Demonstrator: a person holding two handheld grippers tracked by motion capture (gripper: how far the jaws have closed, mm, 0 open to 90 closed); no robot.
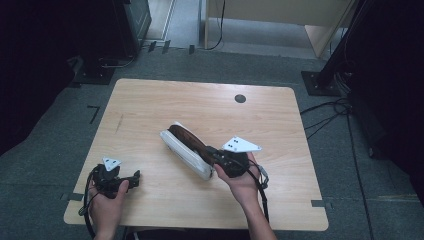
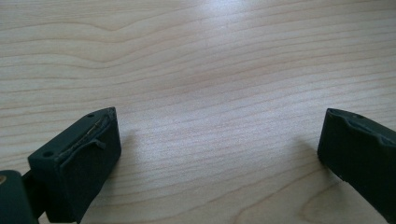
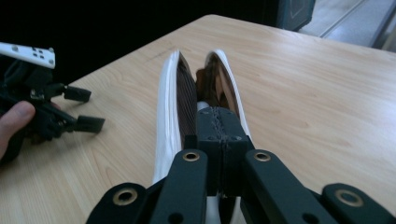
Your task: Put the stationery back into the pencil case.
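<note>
Near the middle of the table (image 1: 150,100), slanting from the centre toward the front right: a white-edged brown object (image 1: 186,145), long and narrow. Well clear of all 4 edges. Broad bare wood behind it up to the far edge, broken by 1 dark round spot (image 1: 240,98) near the back. More bare wood on its left, toward the left edge.

At the object's near end: right claw (image 1: 216,156), held in the right hand (image 1: 242,182), which comes in over the front edge. Jaws closed tight together. Seen from the right gripper view, the right claw (image 3: 222,128) sits in the gap between 2 white halves of the object (image 3: 169,102), with ribbed brown on their inner faces. Cannot tell whether anything thin is pinched between the pads.

Near the front left corner: left claw (image 1: 134,178) in the left hand (image 1: 107,197), pointing toward the table's middle, well apart from the object. Spread wide in the left gripper view (image 2: 219,135), with nothing but bare wood grain (image 2: 196,56) between the jaws.

Given by the high view alone: the full outline of the table and the grey floor (image 1: 60,130) around it. Given by the right gripper view alone: the split between the 2 halves, plus the left claw (image 3: 85,108) side-on, open, low over the wood (image 3: 327,93), with a thumb (image 3: 14,116) on its body.
</note>
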